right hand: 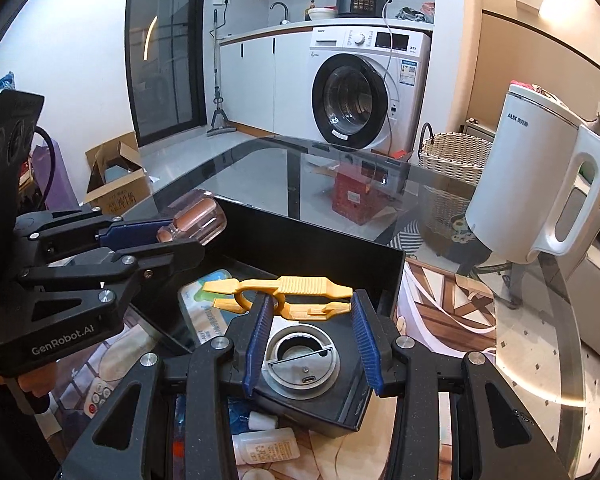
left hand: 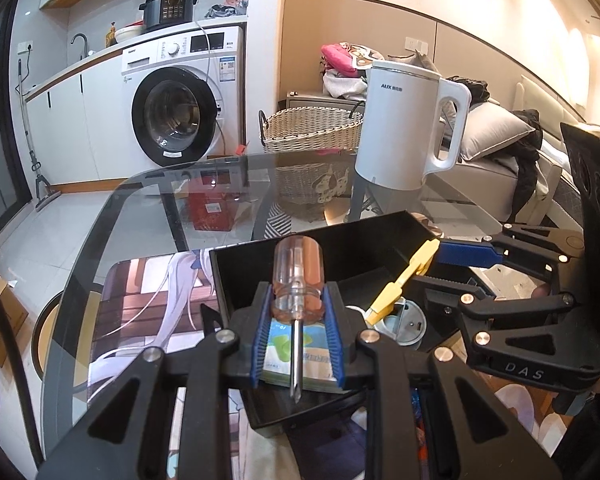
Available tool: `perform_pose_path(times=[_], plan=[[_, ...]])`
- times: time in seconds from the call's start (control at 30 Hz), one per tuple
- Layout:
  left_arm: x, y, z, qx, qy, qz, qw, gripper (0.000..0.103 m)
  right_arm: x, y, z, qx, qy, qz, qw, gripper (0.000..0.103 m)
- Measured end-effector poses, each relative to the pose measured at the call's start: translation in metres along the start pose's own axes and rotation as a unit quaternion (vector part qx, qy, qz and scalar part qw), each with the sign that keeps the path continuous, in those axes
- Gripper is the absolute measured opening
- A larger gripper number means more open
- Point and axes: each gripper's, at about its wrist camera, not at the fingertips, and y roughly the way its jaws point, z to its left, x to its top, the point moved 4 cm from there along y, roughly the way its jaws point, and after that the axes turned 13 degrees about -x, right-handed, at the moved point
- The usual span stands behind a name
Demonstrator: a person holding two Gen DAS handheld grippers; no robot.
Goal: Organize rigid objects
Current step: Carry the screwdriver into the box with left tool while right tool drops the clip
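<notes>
My left gripper [left hand: 298, 308] is shut on a screwdriver [left hand: 298, 276] with a clear orange handle, its shaft pointing back at the camera, held above the black box [left hand: 340, 252]. The screwdriver also shows in the right wrist view [right hand: 194, 220]. My right gripper [right hand: 310, 312] holds a yellow plastic clip tool [right hand: 284, 294] between its blue pads, above the same box [right hand: 312, 248]. In the left wrist view the yellow tool [left hand: 404, 280] hangs over the box's right part. Inside the box lie a green-blue packet [left hand: 292, 348] and a round metal disc [right hand: 300, 360].
A white AUX kettle [left hand: 404, 128] stands on the glass table [left hand: 220, 184] behind the box. A printed mat [left hand: 148, 300] lies under the box. A small white bottle [right hand: 266, 450] lies near the front. A wicker basket [left hand: 312, 128] and washing machine [left hand: 180, 108] stand beyond.
</notes>
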Motion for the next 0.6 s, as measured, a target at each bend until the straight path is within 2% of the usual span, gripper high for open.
perform_pose_path(times=[0.1,0.17,0.2,0.27,0.37,0.53,0.57,0.6], plan=[[-0.002,0.002,0.002,-0.001,-0.002,0.005,1.0000,0.023,-0.003,0.006,0.004,-0.015,-0.015,0.009,1.000,0.042],[-0.003,0.004,0.001,-0.003,-0.002,0.007,1.0000,0.023,-0.002,0.005,0.005,-0.021,-0.019,0.000,1.000,0.057],[-0.004,0.004,0.001,-0.003,-0.001,0.008,1.0000,0.023,-0.002,0.002,0.006,-0.019,-0.021,-0.004,1.000,0.061],[-0.004,0.004,-0.001,-0.004,0.002,0.010,0.9999,0.023,-0.003,-0.003,0.008,-0.014,-0.025,-0.015,0.999,0.080],[-0.004,0.003,-0.003,-0.003,0.005,0.010,0.9999,0.024,-0.004,-0.009,0.004,-0.027,-0.025,-0.023,0.999,0.084],[-0.001,-0.003,-0.005,-0.005,0.004,-0.003,1.0000,0.025,-0.010,-0.015,-0.014,-0.022,0.010,-0.017,1.000,0.088],[-0.001,-0.004,-0.005,-0.006,0.002,-0.004,1.0000,0.027,-0.011,-0.017,-0.017,-0.020,0.018,-0.016,1.000,0.090],[-0.001,-0.005,-0.005,-0.004,0.002,-0.002,1.0000,0.034,-0.012,-0.019,-0.021,-0.017,0.026,-0.016,0.999,0.090]])
